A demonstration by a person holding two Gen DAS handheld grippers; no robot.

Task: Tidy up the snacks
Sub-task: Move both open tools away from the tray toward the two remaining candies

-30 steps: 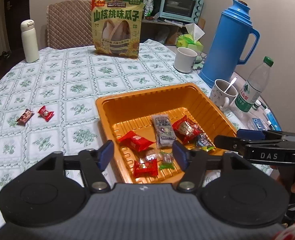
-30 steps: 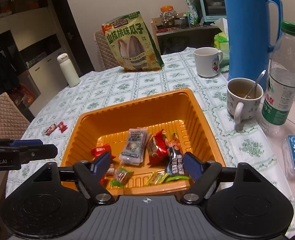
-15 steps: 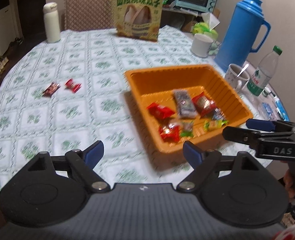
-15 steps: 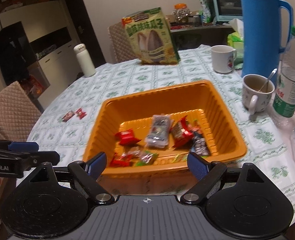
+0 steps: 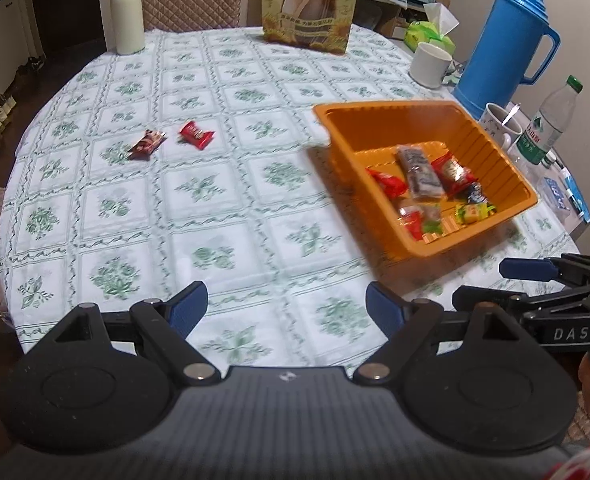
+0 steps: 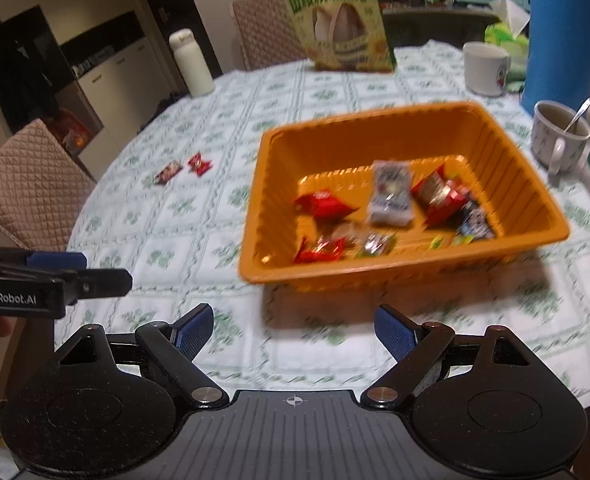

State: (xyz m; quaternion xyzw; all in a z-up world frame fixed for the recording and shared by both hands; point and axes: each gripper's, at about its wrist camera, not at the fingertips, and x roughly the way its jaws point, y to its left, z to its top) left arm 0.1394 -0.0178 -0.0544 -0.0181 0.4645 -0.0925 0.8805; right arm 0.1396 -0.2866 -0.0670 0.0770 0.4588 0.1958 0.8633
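A: Tong state?

B: Left gripper (image 5: 285, 308): blue pads spread wide, nothing between them, just tablecloth below. Right gripper (image 6: 293, 330): same, spread apart and empty.

A: Where are the snacks?

B: Most sit in the orange ribbed plastic tray (image 5: 337, 128) on the round table with the green floral-check cloth (image 5: 199, 184). In there: a red wrapped candy (image 5: 387, 184), a grey-white flat packet (image 5: 419, 172), a red-and-white packet (image 5: 453, 172), plus a few small wrapped pieces near the front wall; those are blurred.

A: Anything outside the tray?

B: Two. A dark red-brown wrapped candy (image 5: 146, 145) and a bright red wrapped candy (image 5: 196, 135), just beside each other, well apart from the tray on its left.

A: Grippers near them?

B: No. Both hover at the near table edge.
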